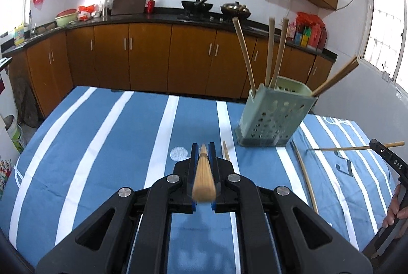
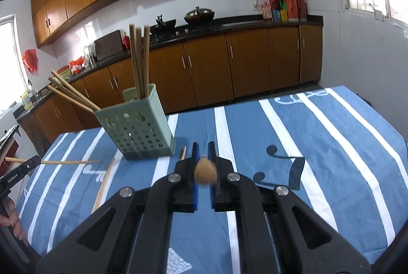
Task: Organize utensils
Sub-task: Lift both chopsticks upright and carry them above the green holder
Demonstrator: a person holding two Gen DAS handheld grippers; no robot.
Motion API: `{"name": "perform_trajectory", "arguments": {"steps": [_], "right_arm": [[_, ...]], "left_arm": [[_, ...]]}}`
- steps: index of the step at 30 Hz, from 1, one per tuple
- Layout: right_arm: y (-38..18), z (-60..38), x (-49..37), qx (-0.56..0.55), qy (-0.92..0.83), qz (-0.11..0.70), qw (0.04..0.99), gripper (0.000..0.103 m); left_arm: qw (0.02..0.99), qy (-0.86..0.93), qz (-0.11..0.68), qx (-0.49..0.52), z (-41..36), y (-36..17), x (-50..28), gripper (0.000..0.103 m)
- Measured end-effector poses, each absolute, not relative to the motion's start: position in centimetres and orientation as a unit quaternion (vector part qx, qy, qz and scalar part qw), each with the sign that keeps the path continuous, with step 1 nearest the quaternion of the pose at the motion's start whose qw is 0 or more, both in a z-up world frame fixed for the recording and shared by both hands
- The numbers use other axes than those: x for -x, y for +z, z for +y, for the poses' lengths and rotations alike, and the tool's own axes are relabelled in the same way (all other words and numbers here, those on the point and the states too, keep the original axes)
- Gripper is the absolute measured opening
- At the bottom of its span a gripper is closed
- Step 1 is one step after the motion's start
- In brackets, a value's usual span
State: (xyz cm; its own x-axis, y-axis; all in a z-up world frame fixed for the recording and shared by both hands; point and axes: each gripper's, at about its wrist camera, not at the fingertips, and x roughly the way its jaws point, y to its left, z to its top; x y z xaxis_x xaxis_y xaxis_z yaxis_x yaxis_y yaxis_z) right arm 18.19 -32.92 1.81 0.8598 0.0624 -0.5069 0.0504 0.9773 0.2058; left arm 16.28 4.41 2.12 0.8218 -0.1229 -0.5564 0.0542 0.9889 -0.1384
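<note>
Chopstick point(image 1: 203, 175) clamped inside left gripper point(image 1: 203, 146)

The holder point(image 1: 274, 116) stands on the tabletop point(image 1: 102, 146), sticks point(image 1: 270, 54) poking up and sideways. Two loose sticks point(image 1: 306, 177) lie beside it. The striped cloth elsewhere is bare.

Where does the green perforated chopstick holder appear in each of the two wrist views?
Left wrist view: the green chopstick holder stands right of centre on the striped cloth, beyond the left gripper.
Right wrist view: the holder stands left of centre.
Shared landmark: the covered wok on the counter.
</note>
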Motion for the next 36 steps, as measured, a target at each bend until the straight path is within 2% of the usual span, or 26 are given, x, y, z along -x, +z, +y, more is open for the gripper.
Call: {"name": "perform_trajectory", "arguments": {"steps": [9, 17, 30, 36], "right_arm": [[4.1, -32.7, -17.9, -0.097, 0.011, 0.237, 0.967, 0.008], [8.5, -31.6, -17.4, -0.097, 0.053, 0.207, 0.972, 0.008], [16.8, -28.9, -17.9, -0.134, 0.098, 0.083, 0.983, 0.008], [16.7, -28.2, -22.3, -0.129, 0.082, 0.096, 0.984, 0.008]], "left_arm": [[0.959, -0.061, 0.272, 0.046, 3.8, 4.5, -16.3, 0.007], [0.966, -0.09, 0.239, 0.036, 2.9, 8.0, -16.1, 0.007], [0.979, -0.134, 0.145, 0.047, -1.4, 14.0, -16.5, 0.007], [0.981, -0.128, 0.125, 0.069, -2.4, 15.6, -19.2, 0.007]]}}
